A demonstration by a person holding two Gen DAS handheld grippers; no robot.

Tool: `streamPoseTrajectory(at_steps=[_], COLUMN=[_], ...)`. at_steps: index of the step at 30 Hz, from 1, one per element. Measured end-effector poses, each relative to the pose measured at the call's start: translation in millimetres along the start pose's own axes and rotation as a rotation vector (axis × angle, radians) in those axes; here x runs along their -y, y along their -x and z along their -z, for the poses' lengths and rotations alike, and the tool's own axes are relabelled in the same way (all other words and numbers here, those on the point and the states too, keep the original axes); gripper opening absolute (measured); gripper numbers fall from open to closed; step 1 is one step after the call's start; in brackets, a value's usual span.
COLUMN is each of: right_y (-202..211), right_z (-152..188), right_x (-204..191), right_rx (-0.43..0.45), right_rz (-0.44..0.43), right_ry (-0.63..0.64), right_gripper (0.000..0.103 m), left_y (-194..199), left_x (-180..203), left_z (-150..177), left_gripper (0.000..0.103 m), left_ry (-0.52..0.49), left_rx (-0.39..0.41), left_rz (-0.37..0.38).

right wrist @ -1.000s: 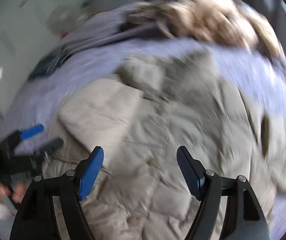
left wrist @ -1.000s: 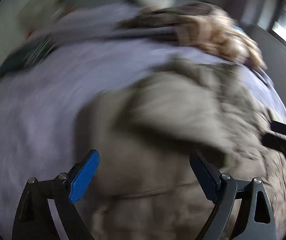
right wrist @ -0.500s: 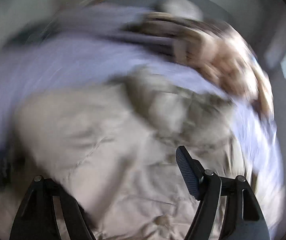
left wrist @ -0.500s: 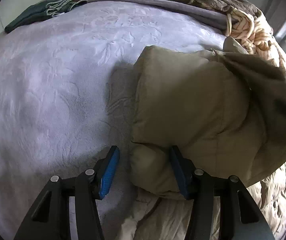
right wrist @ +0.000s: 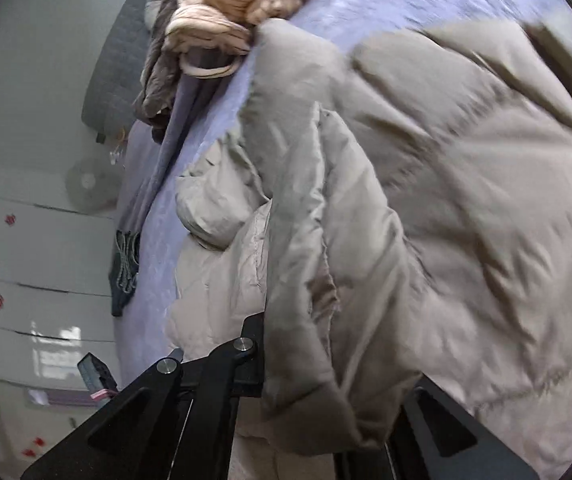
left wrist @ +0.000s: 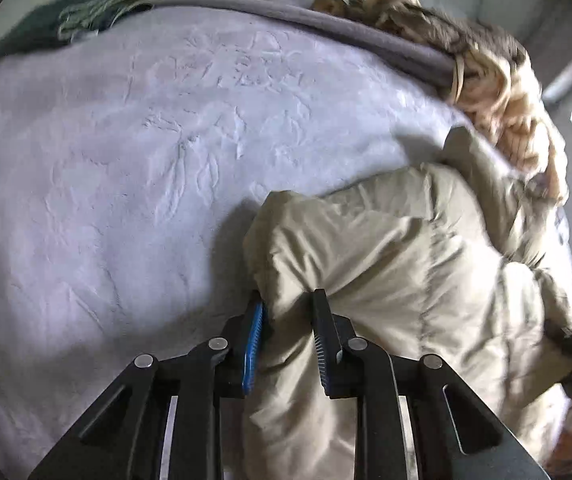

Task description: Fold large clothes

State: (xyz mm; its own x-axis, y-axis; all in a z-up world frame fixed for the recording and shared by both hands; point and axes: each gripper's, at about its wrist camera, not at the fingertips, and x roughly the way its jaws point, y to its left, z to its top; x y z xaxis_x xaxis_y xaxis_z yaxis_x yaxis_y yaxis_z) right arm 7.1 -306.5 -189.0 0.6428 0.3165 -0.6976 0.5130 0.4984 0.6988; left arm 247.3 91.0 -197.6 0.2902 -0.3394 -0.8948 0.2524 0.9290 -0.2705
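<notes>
Both grippers clamp the beige padded jacket (left wrist: 398,264) on the bed (left wrist: 126,160): left gripper (left wrist: 286,320) on its edge, right gripper (right wrist: 326,360) buried in the fabric. They should carry the fold together, evenly.

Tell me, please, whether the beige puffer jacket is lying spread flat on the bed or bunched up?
Bunched up. The jacket is doubled over in puffy folds on the lilac bedspread, and the left gripper pinches a fold of it.

No lettering, label, brand or number can be read in either wrist view. The small red marks at nine o'clock are too blurred to decipher.
</notes>
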Motion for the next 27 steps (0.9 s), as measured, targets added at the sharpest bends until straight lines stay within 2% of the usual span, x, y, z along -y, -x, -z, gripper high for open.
streamPoseTrajectory(at_steps=[3,6,7,8,9,11,13,14,15,16,19,22,23,24,26,27], right_y=[-7.4,-13.8,-10.9,-5.4,1.0,25.9,50.8,59.8,70.1,76.0,71.5,38.5,27.6,16.6,5.7,5.5], right_z=[17.8,16.7,14.0,10.3,7.7,4.3,3.4,4.9,7.2,9.4,22.8,29.0,27.3,24.0,17.4,14.6], right_x=[15.9,20.0,18.7,15.4,12.7,7.0,3.6,3.4,1.0,-0.9,-9.0,-14.1,-11.8,-5.3,10.0,12.1], right_rx=[-0.025,-0.031,-0.034,-0.030,-0.017,0.048,0.129,0.149,0.168,0.172,0.121,0.051,0.034,0.018,-0.001,-0.003], right_rz=[0.062,0.108,0.113,0.135,0.164,0.253,0.352,0.366,0.362,0.356,0.330,0.352,0.380,0.411,0.425,0.414], right_ry=[0.014,0.093,0.101,0.117,0.140,0.193,0.232,0.246,0.264,0.279,0.368,0.460,0.466,0.461,0.432,0.420], right_gripper=[0.003,0.006,0.010,0.019,0.032,0.049,0.049,0.044,0.025,0.019,0.016,0.014,0.013,0.008,0.000,0.000], left_y=[-12.6,-5.4,1.0,8.0,14.1,31.3,42.2,46.4,48.4,49.2,36.3,21.6,18.3,14.7,13.7,14.6], left_x=[-0.3,5.6,7.1,8.7,9.2,13.5,19.4,19.7,24.7,26.9,31.4,29.3,29.5,29.4,28.2,29.0], left_z=[3.6,1.0,0.5,1.1,3.2,8.3,15.0,20.1,24.1,30.0,52.0,63.3,64.3,63.9,63.7,62.6], left_gripper=[0.026,0.026,0.026,0.026,0.026,0.026,0.026,0.026,0.026,0.026,0.026,0.026,0.026,0.026,0.026,0.026], left_ry=[-0.032,-0.035,-0.034,-0.037,-0.043,-0.069,-0.098,-0.112,-0.127,-0.139,-0.167,-0.147,-0.147,-0.144,-0.138,-0.140], left_rx=[-0.014,0.020,0.036,0.054,0.069,0.104,0.108,0.107,0.105,0.100,0.053,0.039,0.042,0.039,0.037,0.032], left_rz=[-0.051,-0.115,-0.129,-0.143,-0.150,-0.145,-0.125,-0.113,-0.107,-0.105,-0.126,-0.150,-0.158,-0.165,-0.170,-0.178])
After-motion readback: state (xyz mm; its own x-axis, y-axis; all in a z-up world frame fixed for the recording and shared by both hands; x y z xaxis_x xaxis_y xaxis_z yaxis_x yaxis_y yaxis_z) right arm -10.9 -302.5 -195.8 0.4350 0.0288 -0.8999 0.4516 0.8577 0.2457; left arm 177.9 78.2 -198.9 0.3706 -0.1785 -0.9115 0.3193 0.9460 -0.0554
